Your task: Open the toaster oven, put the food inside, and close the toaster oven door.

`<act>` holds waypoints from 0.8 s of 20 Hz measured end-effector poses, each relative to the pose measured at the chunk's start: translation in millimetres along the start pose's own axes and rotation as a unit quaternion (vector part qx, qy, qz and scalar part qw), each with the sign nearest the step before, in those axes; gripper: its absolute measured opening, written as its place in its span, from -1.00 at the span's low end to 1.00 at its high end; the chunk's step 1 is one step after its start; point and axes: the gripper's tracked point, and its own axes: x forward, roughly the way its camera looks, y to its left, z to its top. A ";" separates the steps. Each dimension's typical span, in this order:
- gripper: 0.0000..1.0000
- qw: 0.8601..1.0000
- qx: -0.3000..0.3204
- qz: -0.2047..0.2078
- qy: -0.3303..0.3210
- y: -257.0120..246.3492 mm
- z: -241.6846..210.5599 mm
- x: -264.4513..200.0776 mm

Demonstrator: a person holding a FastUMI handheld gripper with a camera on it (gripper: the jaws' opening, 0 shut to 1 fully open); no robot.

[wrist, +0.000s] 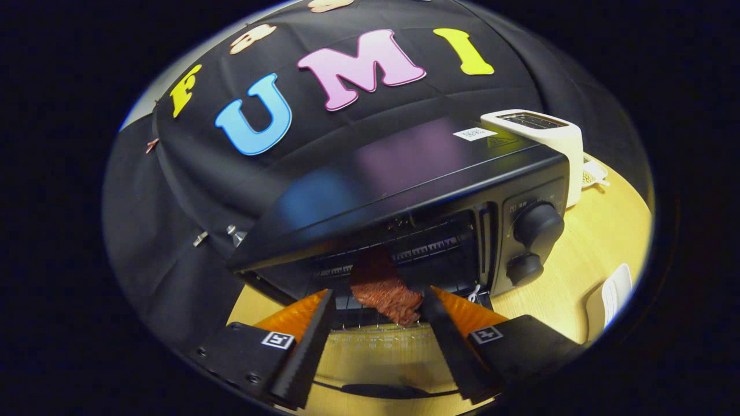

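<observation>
At the frame's bottom centre the claw [378,312] stands with fingers apart, gripping nothing. Just ahead, nearer the right finger, the food [384,289] lies on the rack, long axis running inward. Around it, the toaster oven [404,190] gapes open, door down beneath the fingers. Farther, upper right, a white toaster [549,136] sits on the bench [601,242].

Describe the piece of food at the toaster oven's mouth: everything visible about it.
The food is a flat, reddish-brown slab with a rough, grainy surface, like a slice of meat. It lies on the wire rack at the open front of the black toaster oven, its far end reaching into the dark cavity and its near end toward the gripper. It sits between the open fingers; its near corner lies close to one finger, though contact cannot be told.
</observation>
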 end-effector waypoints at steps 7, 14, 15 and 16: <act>0.97 0.996 -0.071 -0.040 0.035 -2.2 -31.8 -54.8; 0.97 0.991 -0.083 -0.061 0.090 7.5 -85.0 -97.7; 0.97 0.989 -0.090 -0.061 0.097 9.6 -95.1 -101.2; 0.97 0.988 -0.098 -0.062 0.106 11.0 -105.8 -102.0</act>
